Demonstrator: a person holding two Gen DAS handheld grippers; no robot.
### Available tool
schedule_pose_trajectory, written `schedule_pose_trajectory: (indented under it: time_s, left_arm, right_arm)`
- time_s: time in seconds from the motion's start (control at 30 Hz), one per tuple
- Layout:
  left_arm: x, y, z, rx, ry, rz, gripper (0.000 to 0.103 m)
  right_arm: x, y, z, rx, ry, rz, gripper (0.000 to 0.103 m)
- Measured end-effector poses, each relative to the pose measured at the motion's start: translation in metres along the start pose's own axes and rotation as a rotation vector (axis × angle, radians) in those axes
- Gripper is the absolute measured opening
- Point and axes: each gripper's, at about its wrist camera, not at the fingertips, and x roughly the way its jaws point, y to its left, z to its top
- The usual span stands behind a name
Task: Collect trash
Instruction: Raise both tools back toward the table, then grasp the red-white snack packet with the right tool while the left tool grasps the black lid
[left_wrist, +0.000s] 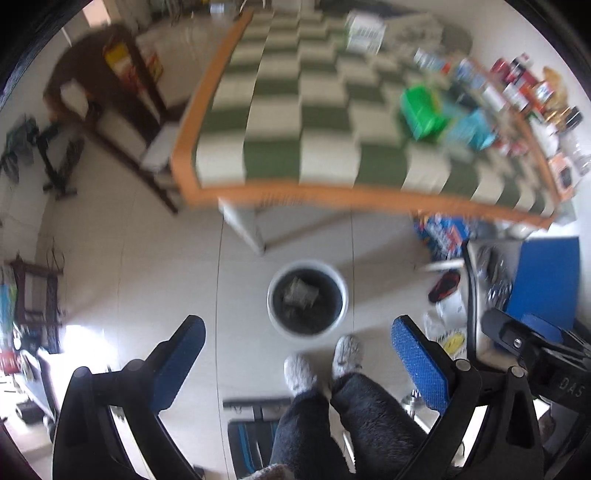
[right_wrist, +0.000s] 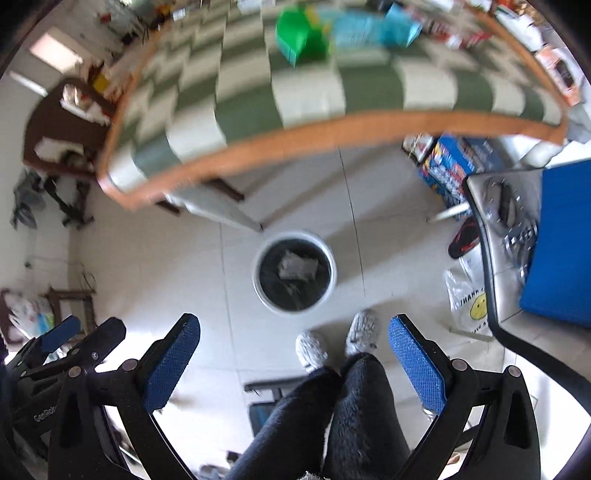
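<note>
A white bin (left_wrist: 307, 297) (right_wrist: 294, 271) with a dark liner stands on the floor in front of the table, with a crumpled grey-white wrapper (left_wrist: 300, 292) (right_wrist: 297, 266) inside it. My left gripper (left_wrist: 297, 332) hangs above the floor, open and empty, its blue pads wide apart. My right gripper (right_wrist: 294, 330) is also open and empty, above the same spot. On the checked table lie a green packet (left_wrist: 421, 107) (right_wrist: 295, 35) and light blue packets (left_wrist: 471, 131) (right_wrist: 373, 27). Both views are blurred.
The person's legs and grey slippers (left_wrist: 321, 363) (right_wrist: 338, 341) are just below the bin. The table (left_wrist: 295, 192) (right_wrist: 295, 133) has an orange rim; jars and cans (left_wrist: 524, 88) crowd its right side. A dark chair (left_wrist: 107, 92), a plastic bag (right_wrist: 469, 299) and a blue box (right_wrist: 458, 162) surround it.
</note>
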Motion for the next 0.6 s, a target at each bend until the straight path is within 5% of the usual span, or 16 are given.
schedule_pose_trajectory:
  time_s: [0.27,0.43,0.6]
  left_arm:
    - [-0.04,-0.077,0.099,0.1,-0.145,0.038,0.103]
    - [-0.019,-0.131,0.162,0.147,-0.156,0.098,0.103]
    - [0.03,-0.187,0.228,0.164,-0.09,0.156,0.103]
  right_arm:
    - [-0.102,-0.052,0.084,0.056,-0.146,-0.038,0.103]
    - [-0.112,-0.107,0.161,0.059,-0.155,-0.085,0.103]
    - [-0.073,-0.15,0.262,-0.033,-0.083,-0.179,0.103]
